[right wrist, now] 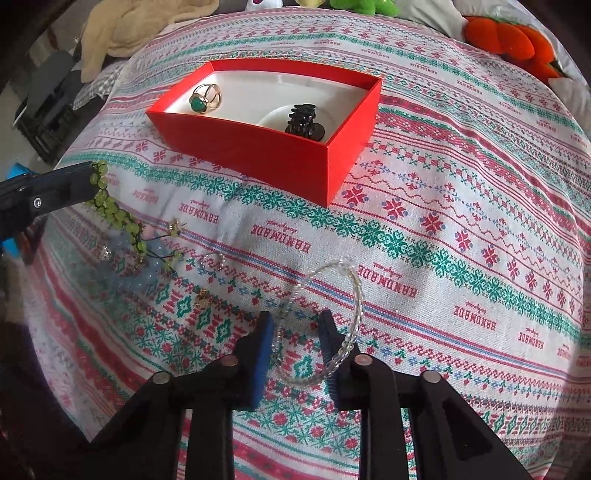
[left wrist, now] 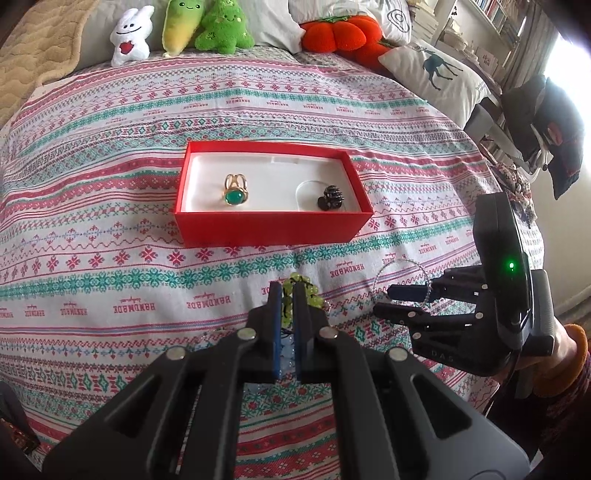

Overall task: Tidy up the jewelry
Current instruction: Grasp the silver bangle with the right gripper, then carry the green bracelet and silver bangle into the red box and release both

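On the bedspread (right wrist: 424, 236) | left gripper (left wrist: 286, 295) clamped on green bead bracelet (right wrist: 110, 206) | right gripper (right wrist: 295, 325) straddles clear bead bracelet (right wrist: 351, 288), grip unclear | next: carry to red box (right wrist: 258, 147).

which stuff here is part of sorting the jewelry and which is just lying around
Job:
red box
green-stone ring
black hair claw
green bead bracelet, in left gripper
clear bead bracelet, at right gripper

Lying about:
plush toys
deer pillow
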A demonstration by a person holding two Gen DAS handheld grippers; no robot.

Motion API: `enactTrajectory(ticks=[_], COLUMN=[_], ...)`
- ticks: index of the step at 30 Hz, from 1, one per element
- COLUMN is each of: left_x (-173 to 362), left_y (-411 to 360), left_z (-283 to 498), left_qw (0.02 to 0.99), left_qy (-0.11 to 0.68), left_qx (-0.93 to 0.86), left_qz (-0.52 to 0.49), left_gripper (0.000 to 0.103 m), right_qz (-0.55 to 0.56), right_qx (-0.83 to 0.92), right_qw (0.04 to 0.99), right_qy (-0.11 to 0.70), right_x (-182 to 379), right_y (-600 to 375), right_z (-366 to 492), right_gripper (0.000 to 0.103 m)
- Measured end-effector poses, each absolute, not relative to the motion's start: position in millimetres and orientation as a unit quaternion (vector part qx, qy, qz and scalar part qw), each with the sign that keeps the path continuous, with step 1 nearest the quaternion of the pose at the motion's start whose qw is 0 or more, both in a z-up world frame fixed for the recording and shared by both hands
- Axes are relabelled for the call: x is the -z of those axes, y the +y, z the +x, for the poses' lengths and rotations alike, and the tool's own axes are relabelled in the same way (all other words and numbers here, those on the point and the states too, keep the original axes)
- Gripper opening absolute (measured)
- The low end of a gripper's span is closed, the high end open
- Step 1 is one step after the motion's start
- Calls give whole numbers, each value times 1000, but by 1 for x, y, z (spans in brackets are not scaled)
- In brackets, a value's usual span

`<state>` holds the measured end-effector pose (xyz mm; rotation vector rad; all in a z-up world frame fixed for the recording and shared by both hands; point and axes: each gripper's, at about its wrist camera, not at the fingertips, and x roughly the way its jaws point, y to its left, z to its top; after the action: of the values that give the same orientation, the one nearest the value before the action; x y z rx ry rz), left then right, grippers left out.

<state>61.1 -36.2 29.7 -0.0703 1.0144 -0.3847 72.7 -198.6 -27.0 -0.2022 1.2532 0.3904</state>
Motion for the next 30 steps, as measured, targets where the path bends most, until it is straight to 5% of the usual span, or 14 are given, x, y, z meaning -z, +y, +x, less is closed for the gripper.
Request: enactTrajectory(ticks=[8,30], left_x=[-30,-61], left_y=[-37,-22], left_z=[59,66], left_qw=[858,879], left_qy=[480,441], left_qx=[181,169], left_qz=[-33,-68], left_gripper=[6,6], right_qz=[-71,-33], right_qx=[-187,-210], right_qw=[795,830], right_qy=[573,516], right_x=[15,-38], right_y=[-223,-207], right_z=[71,71], right_gripper=[6,4])
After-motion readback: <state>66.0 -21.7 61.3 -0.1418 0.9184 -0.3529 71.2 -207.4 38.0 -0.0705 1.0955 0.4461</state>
